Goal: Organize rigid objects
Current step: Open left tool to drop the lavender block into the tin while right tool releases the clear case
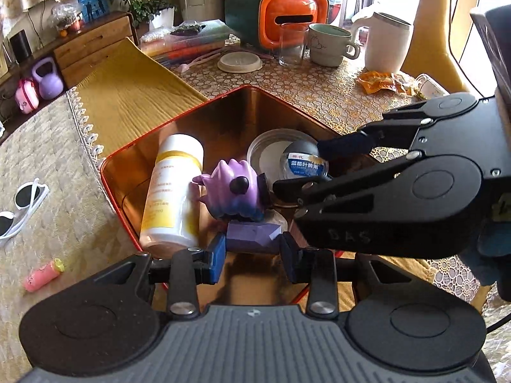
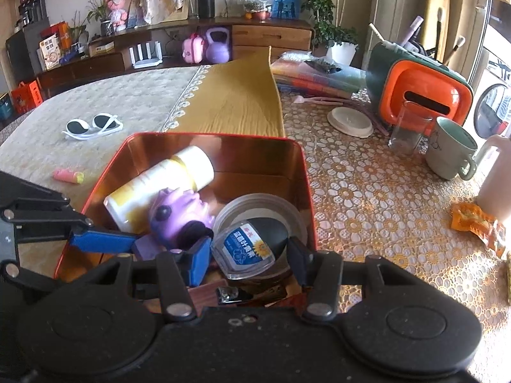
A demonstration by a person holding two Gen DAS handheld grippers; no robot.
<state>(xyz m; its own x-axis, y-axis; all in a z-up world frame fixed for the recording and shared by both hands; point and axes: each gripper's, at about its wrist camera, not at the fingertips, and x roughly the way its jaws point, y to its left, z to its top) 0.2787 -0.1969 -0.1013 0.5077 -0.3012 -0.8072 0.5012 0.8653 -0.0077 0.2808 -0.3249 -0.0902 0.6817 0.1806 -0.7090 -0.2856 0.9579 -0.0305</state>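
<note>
A red tin box [image 1: 115,191] [image 2: 306,172] with a coppery inside stands on the table. In it lie a white and yellow bottle [image 1: 174,191] [image 2: 166,182] and a round lid [image 1: 265,153] [image 2: 255,204]. My left gripper [image 1: 252,250] is shut on the purple base [image 1: 252,236] of a purple spiky figurine [image 1: 233,188] [image 2: 179,214] over the box; its blue finger [image 2: 102,242] shows in the right wrist view. My right gripper [image 2: 249,255] [image 1: 298,169] is shut on a small black-capped jar with a blue label [image 2: 249,245] [image 1: 303,162], just above the lid.
White sunglasses [image 1: 22,204] [image 2: 92,126] and a pink tube [image 1: 43,274] [image 2: 68,176] lie left of the box. Behind it are a white dish [image 1: 239,62], a glass [image 1: 292,44], a mug [image 1: 329,44] [image 2: 450,150], an orange tissue box [image 1: 292,16], a white kettle [image 1: 388,41] and a snack wrapper [image 1: 383,83].
</note>
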